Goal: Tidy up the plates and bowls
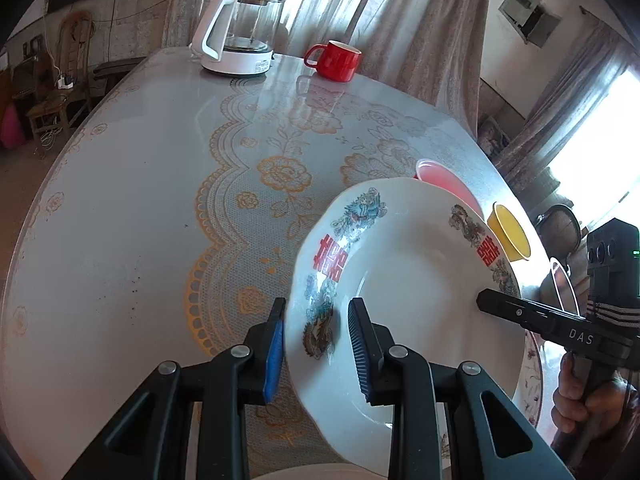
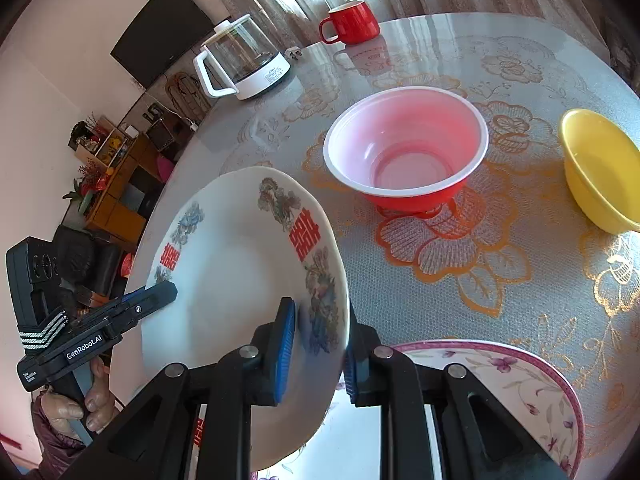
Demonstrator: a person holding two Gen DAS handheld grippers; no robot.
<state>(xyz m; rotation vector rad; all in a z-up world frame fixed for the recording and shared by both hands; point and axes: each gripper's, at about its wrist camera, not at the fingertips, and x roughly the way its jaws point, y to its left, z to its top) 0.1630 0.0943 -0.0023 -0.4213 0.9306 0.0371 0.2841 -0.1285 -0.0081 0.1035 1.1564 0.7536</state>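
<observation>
Both grippers, left gripper (image 1: 318,344) and right gripper (image 2: 316,350), clamp the white plate (image 2: 240,280) mid-carry; pink bowl (image 2: 404,148) at 12 o'clock, yellow bowl (image 2: 596,168) at 2, apparently unsorted.

The white plate (image 2: 240,280) looks like glazed ceramic, glossy with printed motifs. Beside it, the pink bowl (image 2: 406,148) and yellow bowl (image 2: 600,168) seem smooth plastic. The table (image 1: 140,200) wears a shiny lace-patterned cover; the kettle (image 1: 244,32) is clear glass.

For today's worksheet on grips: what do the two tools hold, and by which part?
Both hold one white plate by its rim: left tool and right tool on opposite edges.
</observation>
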